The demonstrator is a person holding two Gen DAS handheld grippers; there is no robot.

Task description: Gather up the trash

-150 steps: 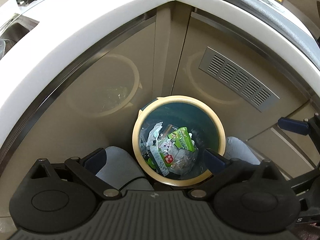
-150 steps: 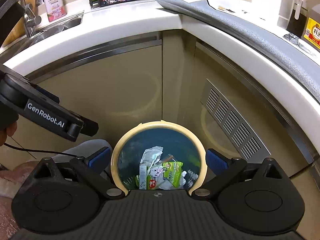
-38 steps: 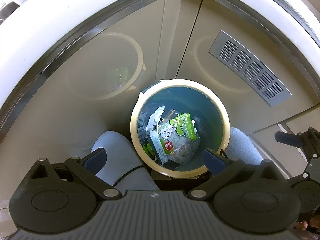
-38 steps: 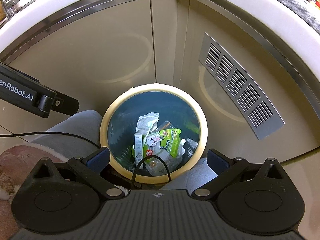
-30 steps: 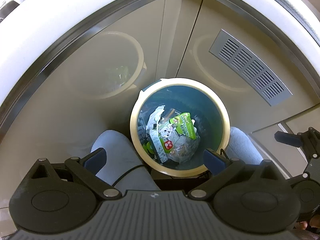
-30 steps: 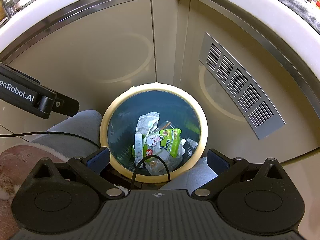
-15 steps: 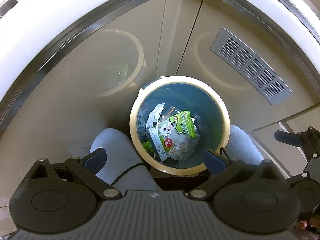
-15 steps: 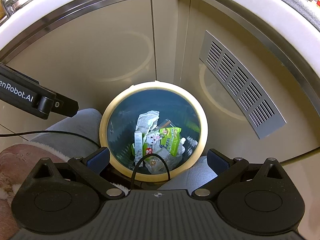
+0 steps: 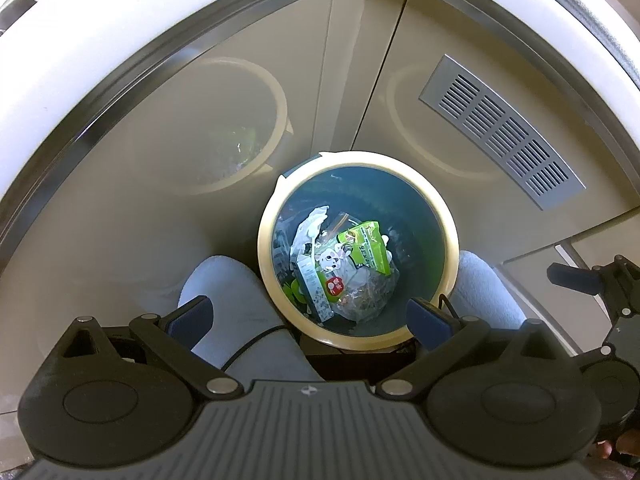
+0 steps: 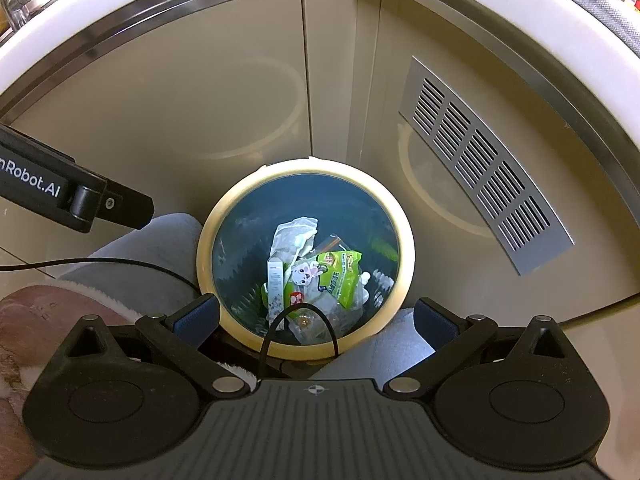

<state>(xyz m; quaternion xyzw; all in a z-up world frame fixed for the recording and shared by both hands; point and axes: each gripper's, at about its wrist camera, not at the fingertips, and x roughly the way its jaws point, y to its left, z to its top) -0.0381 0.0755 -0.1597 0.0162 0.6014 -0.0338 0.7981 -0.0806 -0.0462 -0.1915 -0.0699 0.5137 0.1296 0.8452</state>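
Left wrist view, left to right: white desk edge (image 9: 80,40) curving over beige cabinet doors (image 9: 168,184); grey-trousered left knee (image 9: 236,304) near the camera; left tongs (image 9: 308,320) spread wide apart, empty, blue-padded tips straddling the near rim of the waste bin (image 9: 448,216). Bin: round, cream rim, dark teal interior, standing on the floor in the cabinet corner between the two knees. Trash inside, heaped at the bottom: crumpled white wrapper (image 9: 310,226), narrow white carton (image 9: 314,290), green snack packet (image 9: 366,246), clear plastic bag (image 9: 366,300). Farther right: slotted metal vent (image 9: 500,132) set into the right-hand door, right knee (image 9: 484,288), and part of the right tongs (image 9: 580,276) at the frame edge. Right wrist view, left to right: black body of the left tongs (image 10: 72,196) lettered "Robot.AI", fleece sleeve (image 10: 44,320) at the lower left, black cable (image 10: 120,262) trailing across the left knee (image 10: 160,252); right tongs (image 10: 318,316) likewise fully parted and holding nothing, tips flanking the near rim of the bin (image 10: 404,240); a cable loop (image 10: 300,320) arching over that near rim; same green packet (image 10: 340,276) and white wrapper (image 10: 292,236) within; vent (image 10: 480,168) on the right door beneath the desk edge (image 10: 540,24).
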